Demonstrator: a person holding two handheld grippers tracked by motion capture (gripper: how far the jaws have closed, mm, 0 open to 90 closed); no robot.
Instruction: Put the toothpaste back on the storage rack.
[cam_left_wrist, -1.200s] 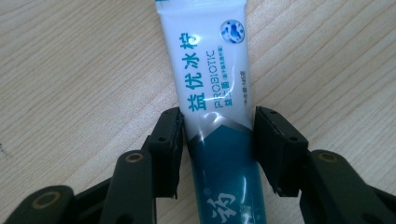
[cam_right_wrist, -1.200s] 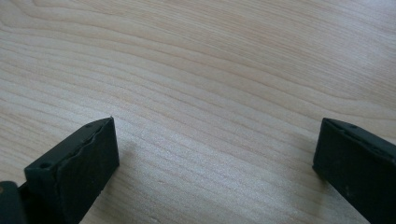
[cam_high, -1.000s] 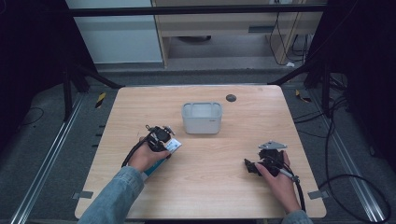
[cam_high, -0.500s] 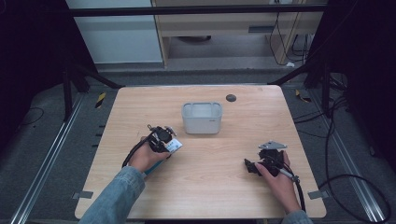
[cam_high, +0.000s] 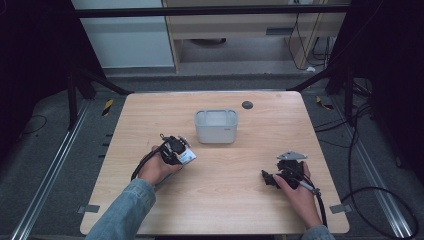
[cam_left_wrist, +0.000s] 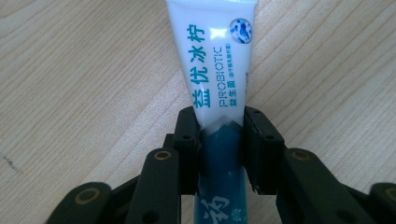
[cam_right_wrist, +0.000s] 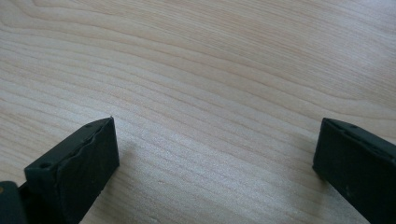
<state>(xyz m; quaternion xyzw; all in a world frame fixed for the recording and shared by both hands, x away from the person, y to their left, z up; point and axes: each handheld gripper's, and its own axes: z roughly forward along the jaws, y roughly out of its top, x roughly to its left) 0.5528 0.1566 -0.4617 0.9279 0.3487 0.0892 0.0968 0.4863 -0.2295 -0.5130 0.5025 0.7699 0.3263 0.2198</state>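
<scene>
Toothpaste tube (cam_left_wrist: 215, 70) pinched on the counter (cam_high: 225, 200)

Near the grey bin (cam_high: 216, 126), the left gripper (cam_left_wrist: 219, 140), jaws just closing, clamps the tube's blue-and-white body; the right gripper (cam_right_wrist: 215, 154) rests spread wide over bare wood.

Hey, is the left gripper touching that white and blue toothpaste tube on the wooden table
Touching. In the left gripper view, the left gripper, whose jaws have just been closing, presses both pads against the sides of the white and blue toothpaste tube.

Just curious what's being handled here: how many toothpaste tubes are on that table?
1. The toothpaste tube lies on the table between the left gripper pads; the bin might hide more.
</scene>
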